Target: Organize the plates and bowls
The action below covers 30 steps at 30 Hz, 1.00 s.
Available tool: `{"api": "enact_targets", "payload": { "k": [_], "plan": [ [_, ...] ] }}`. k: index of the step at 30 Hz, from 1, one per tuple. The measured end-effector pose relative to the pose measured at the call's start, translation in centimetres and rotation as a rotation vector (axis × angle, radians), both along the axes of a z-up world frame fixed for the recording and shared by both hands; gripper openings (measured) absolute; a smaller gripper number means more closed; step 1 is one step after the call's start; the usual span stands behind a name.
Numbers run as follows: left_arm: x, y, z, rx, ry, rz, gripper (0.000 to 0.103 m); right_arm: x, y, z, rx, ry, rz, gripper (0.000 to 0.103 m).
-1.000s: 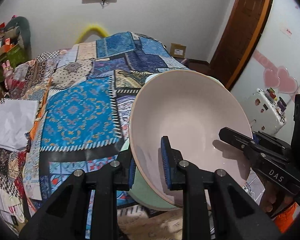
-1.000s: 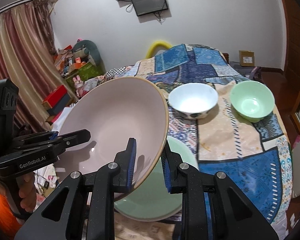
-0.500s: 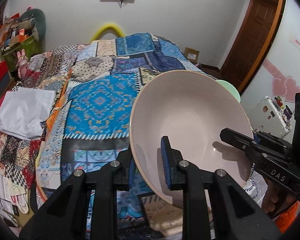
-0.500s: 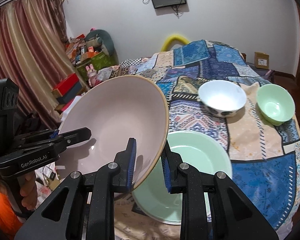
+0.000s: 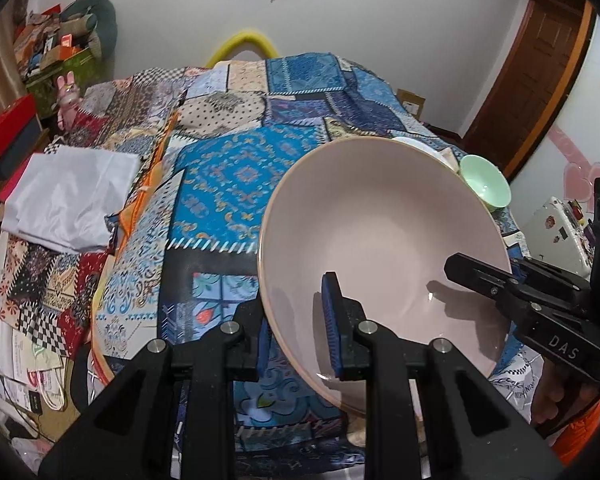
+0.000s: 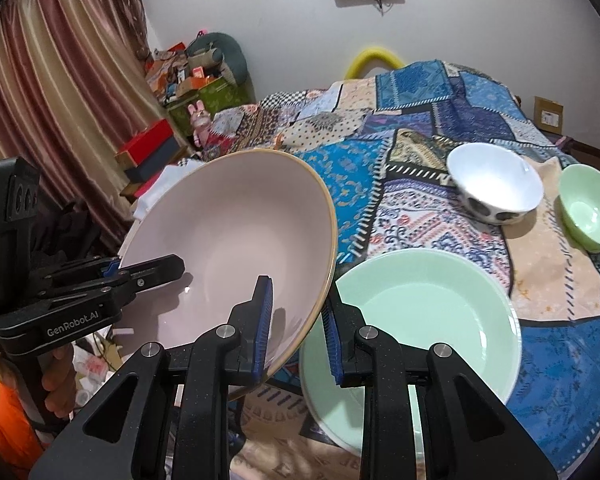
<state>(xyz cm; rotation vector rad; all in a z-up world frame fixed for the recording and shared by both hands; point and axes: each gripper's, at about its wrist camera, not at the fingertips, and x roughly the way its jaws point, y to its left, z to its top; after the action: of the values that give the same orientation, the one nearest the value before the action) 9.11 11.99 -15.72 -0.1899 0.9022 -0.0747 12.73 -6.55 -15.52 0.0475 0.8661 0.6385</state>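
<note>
Bowls [image 6: 496, 188] beyond green plate [image 6: 424, 316]

white wall [image 5: 380, 20], wooden door [image 5: 536, 76], striped curtain [image 6: 48, 80], patchwork cloth [image 5: 236, 184]

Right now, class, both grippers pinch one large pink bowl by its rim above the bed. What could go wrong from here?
1. The pink bowl hangs tilted, held only at opposite rim edges by the left gripper and right gripper; it might slip.
2. Lowered carelessly, it could knock the green plate just beside it.
</note>
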Motion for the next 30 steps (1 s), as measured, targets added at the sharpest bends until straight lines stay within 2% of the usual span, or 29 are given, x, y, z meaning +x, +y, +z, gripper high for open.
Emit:
{"api": "enact_targets", "payload": {
  "k": [30],
  "plan": [
    [2.2,6.5,-9.0,-0.041,0.202,0.096,0.022,2.7,6.7,-7.0,-0.1,0.182,0.113,0.022]
  ]
}}
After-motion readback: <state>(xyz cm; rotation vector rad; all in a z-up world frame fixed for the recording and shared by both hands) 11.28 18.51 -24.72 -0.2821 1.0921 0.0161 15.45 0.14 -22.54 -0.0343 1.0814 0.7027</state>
